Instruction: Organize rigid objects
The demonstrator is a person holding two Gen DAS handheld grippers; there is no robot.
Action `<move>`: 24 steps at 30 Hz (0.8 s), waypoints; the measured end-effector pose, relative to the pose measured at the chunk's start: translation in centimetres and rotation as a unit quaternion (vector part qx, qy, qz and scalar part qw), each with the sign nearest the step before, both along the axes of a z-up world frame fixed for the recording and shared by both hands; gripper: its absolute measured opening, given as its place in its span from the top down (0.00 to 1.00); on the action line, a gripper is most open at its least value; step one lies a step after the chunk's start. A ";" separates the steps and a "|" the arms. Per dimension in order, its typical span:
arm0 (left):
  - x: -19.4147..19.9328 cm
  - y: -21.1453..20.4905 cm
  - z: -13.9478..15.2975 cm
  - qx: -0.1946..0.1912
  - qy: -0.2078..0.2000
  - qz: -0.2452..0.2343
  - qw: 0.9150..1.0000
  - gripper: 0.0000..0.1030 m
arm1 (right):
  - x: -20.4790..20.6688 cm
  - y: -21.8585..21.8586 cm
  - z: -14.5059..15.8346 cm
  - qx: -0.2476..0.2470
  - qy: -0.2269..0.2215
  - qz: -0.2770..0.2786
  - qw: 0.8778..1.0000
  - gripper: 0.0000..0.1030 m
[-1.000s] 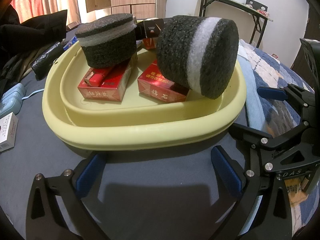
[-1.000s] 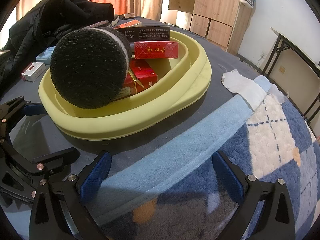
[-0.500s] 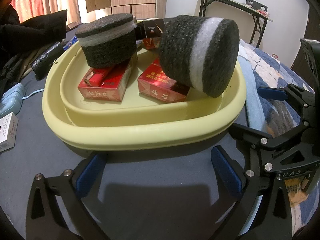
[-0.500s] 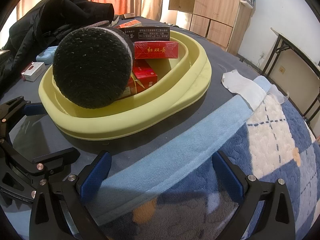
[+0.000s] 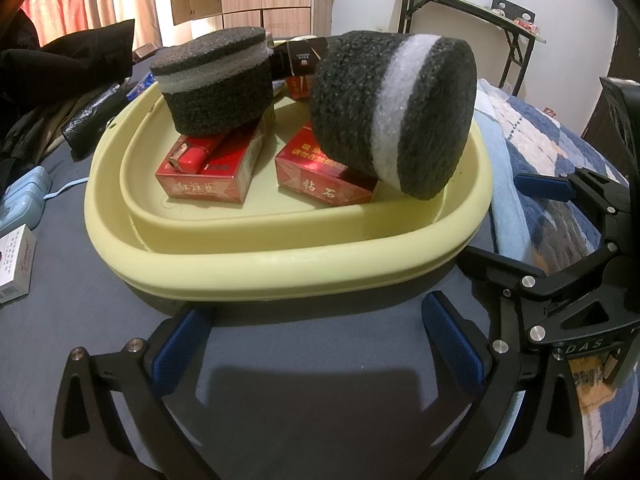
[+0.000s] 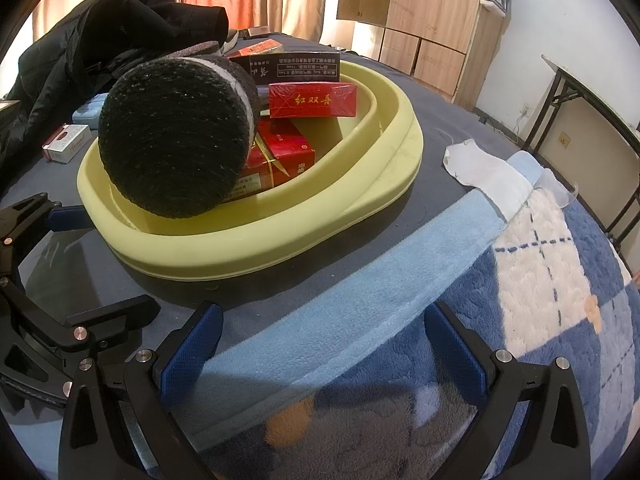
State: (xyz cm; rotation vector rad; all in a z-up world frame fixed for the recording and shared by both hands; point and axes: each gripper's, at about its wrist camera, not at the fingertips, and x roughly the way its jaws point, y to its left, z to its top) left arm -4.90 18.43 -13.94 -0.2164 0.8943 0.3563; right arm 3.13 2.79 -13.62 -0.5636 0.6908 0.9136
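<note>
A pale yellow basin [image 5: 280,272] [image 6: 280,248] sits on the grey bed cover. Inside lie several red cigarette packs [image 5: 208,176] [image 6: 312,100] and a black pack [image 6: 296,66]. One black foam cylinder with a white band [image 5: 392,116] [image 6: 176,140] lies tilted on a red pack [image 5: 324,184]. Another foam cylinder [image 5: 216,80] stands upright on the left pack. My left gripper [image 5: 316,340] is open just in front of the basin's near rim, holding nothing. My right gripper [image 6: 320,344] is open over the blue blanket edge, right of the basin.
A white pack [image 5: 14,264] [image 6: 66,142] lies on the cover left of the basin. A black jacket [image 6: 120,28] is heaped behind. A patterned blue blanket [image 6: 520,320] and a white cloth [image 6: 480,168] lie to the right. A folding table [image 5: 472,12] stands by the wall.
The tilted foam cylinder has rolled slightly lower and toward the basin's right side, settling on the red pack. Both grippers stay where they were.
</note>
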 end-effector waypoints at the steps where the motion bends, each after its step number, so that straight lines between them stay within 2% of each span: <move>1: -0.2 0.0 0.0 0.000 0.000 0.000 1.000 0.00 | -0.2 0.0 0.0 0.000 -0.001 0.000 1.000 0.00; 24: -0.6 0.3 0.1 -0.001 0.000 -0.001 1.000 0.00 | 0.3 0.0 0.1 0.000 -0.001 0.000 1.000 0.00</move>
